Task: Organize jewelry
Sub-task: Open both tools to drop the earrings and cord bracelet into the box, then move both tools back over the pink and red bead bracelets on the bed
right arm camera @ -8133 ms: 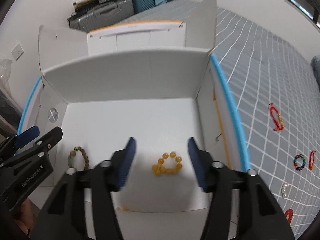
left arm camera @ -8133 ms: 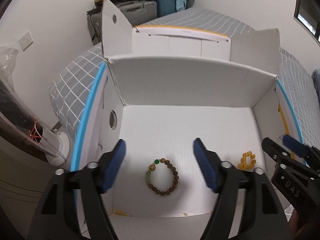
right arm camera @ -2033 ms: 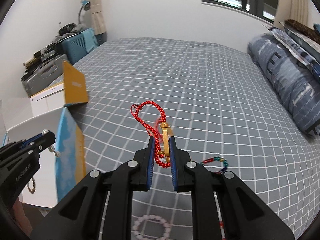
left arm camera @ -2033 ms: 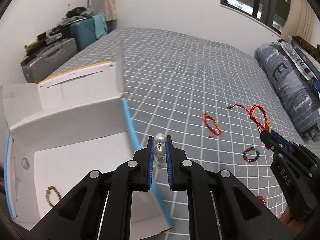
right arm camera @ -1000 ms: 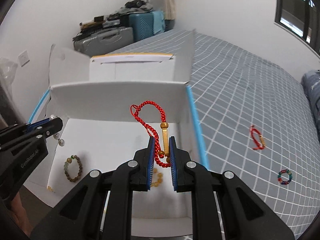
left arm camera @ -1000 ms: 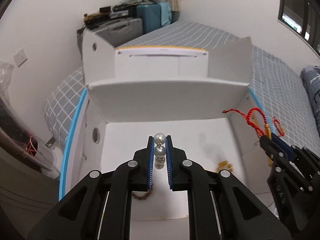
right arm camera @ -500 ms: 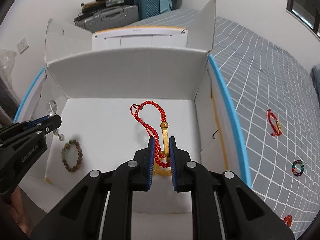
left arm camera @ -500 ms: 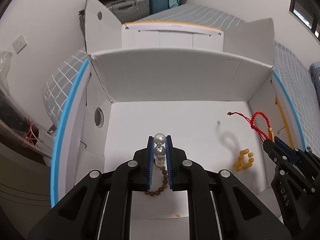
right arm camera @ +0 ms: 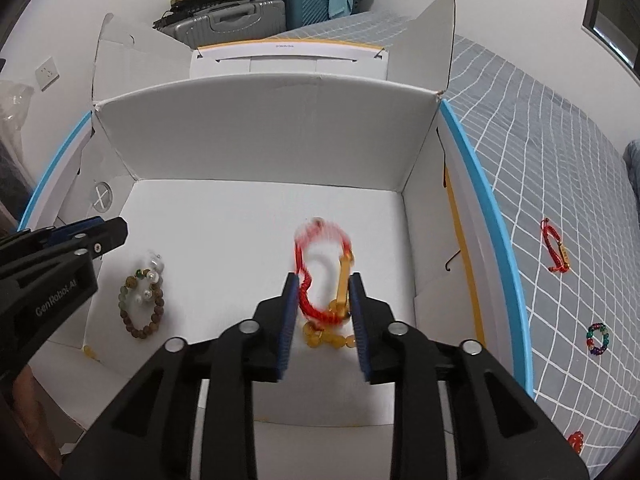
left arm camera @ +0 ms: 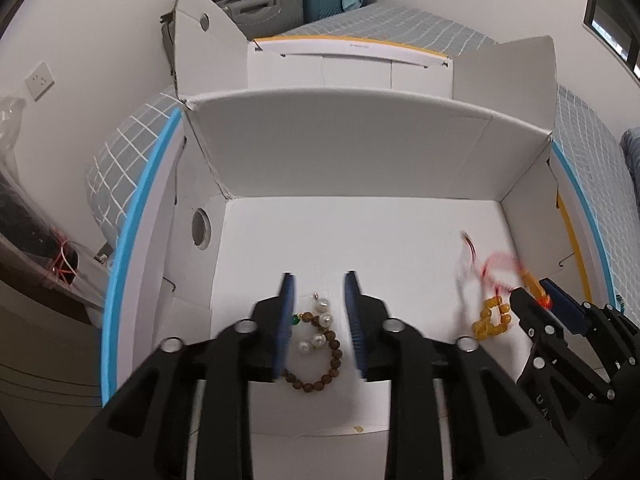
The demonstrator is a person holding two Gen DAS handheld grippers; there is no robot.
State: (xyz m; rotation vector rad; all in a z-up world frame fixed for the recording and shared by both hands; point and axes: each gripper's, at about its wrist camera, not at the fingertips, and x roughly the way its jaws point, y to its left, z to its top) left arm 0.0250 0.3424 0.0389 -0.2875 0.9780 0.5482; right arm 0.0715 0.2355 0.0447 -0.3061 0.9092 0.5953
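Four jewelry pieces (right arm camera: 140, 300) in one box (right arm camera: 260, 140).

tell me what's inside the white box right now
In the white box: brown bead bracelet, pearl piece, red cord bracelet over amber beads, which the tongs partly hide.

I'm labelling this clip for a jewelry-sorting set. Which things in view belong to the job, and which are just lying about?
Part of the job:
- white box
- pearl piece
- brown bead bracelet
- red cord bracelet
- amber bead bracelet
- bracelets left on the bed: red, multicolour

Just lying about:
- suitcases
- wall socket
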